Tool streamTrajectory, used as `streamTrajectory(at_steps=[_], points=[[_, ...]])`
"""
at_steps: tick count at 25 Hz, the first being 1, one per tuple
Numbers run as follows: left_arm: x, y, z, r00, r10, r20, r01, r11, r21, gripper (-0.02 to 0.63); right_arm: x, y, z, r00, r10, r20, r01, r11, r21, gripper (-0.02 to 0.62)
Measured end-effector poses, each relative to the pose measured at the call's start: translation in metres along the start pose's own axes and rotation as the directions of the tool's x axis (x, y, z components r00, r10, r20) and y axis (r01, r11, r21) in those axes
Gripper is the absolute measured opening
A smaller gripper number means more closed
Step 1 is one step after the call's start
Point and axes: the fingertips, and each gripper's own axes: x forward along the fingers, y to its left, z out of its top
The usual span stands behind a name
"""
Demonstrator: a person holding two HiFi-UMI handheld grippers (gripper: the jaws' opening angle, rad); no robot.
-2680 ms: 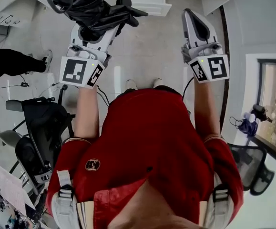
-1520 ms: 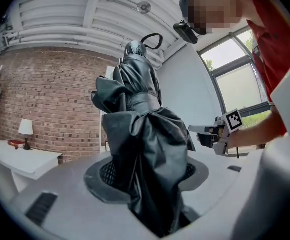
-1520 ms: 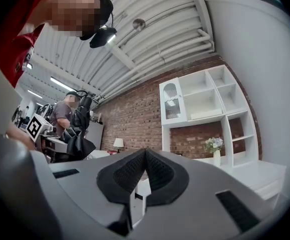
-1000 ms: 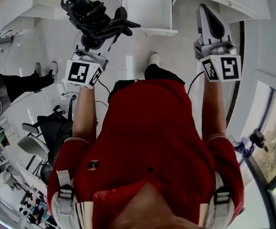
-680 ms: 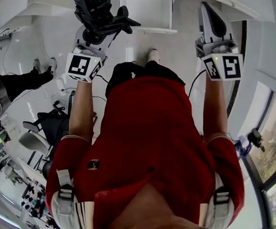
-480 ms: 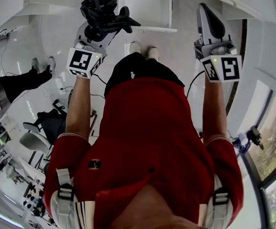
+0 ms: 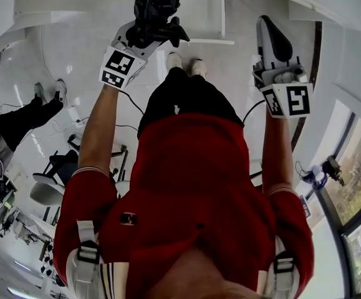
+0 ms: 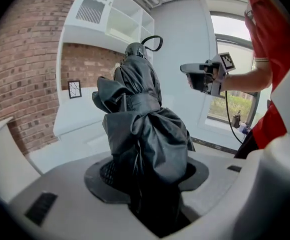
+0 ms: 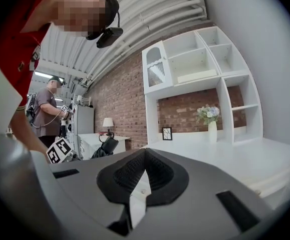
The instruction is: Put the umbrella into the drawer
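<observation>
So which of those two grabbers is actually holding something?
The left gripper: its jaws are shut on the black folded umbrella. The right gripper has its jaws closed on nothing.

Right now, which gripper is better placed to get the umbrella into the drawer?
Left: the left gripper holds the umbrella near the open drawer; the right gripper is shut and empty.

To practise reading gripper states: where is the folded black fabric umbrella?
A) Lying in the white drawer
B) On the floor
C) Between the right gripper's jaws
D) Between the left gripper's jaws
D: the folded black fabric umbrella stands clamped between the jaws of the left gripper, while the right gripper is shut on nothing.
</observation>
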Motion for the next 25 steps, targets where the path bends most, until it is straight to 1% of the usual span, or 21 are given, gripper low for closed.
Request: streamTrajectory(at_steps=[4,6,8,11,14,19,25], points=[[0.032,0.021,-0.037,0.994,-0.069,-0.086,0.07,0.998,0.008,0.23,0.01,-0.001,-0.024,0.998,-0.04,-0.053,0.04,0.999,0.009,-0.002],[0.047,0.032,-0.055,0.986,-0.094,-0.138,0.097,0.995,0.017,0.23,0.014,-0.001,-0.035,0.995,-0.058,-0.076,0.059,0.998,0.013,-0.002],[0.061,0.04,-0.073,0.974,-0.117,-0.193,0.127,0.991,0.042,0.23,0.016,-0.001,-0.046,0.993,-0.073,-0.094,0.074,0.997,0.015,-0.002],[0.08,0.043,-0.096,0.952,-0.151,-0.266,0.18,0.98,0.084,0.23,0.016,-0.002,-0.058,0.989,-0.089,-0.116,0.091,0.996,0.017,-0.002],[0.103,0.044,-0.12,0.931,-0.19,-0.312,0.231,0.968,0.101,0.23,0.019,-0.004,-0.067,0.986,-0.104,-0.127,0.109,0.994,0.026,-0.002],[0.131,0.049,-0.151,0.891,-0.211,-0.401,0.264,0.961,0.082,0.23,0.021,-0.006,-0.082,0.982,-0.118,-0.15,0.122,0.992,0.016,-0.002],[0.158,0.05,-0.196,0.823,-0.21,-0.528,0.272,0.961,0.042,0.23,0.026,-0.004,-0.102,0.981,-0.117,-0.158,0.125,0.991,0.04,-0.002]])
